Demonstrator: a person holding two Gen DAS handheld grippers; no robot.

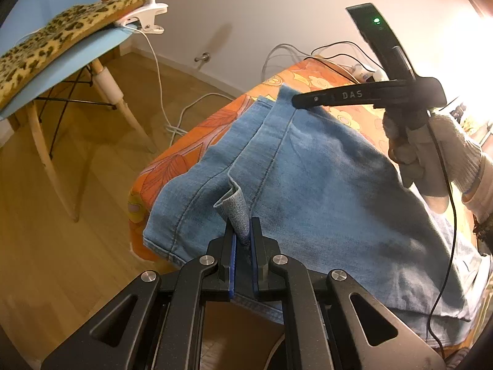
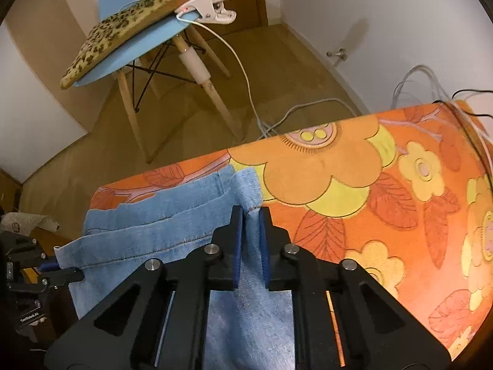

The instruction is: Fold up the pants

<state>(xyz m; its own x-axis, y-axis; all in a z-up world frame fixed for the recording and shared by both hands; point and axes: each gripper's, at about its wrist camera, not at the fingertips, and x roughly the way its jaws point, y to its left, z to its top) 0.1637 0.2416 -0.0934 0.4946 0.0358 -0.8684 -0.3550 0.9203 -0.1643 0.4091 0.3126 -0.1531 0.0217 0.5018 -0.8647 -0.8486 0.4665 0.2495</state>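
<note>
Our left gripper (image 1: 243,237) pinched a folded-up edge of the jeans (image 1: 308,169), which spread ahead of its jaws and off to their right over the orange cloth (image 1: 197,135). Our right gripper (image 2: 250,225) had its jaws clamped on a hem ridge; the denim ran leftward from them.

Warm dimness — right-edge glare (fisheye-warped)

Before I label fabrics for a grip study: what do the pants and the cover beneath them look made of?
The pants look like light-blue denim, matte and faded: stitched seams, woven grain on the turned-up fold. The cover looks like soft printed cloth, perhaps fleece or cotton, with a matte orange flower pattern; the exact fibre cannot be told.
</note>
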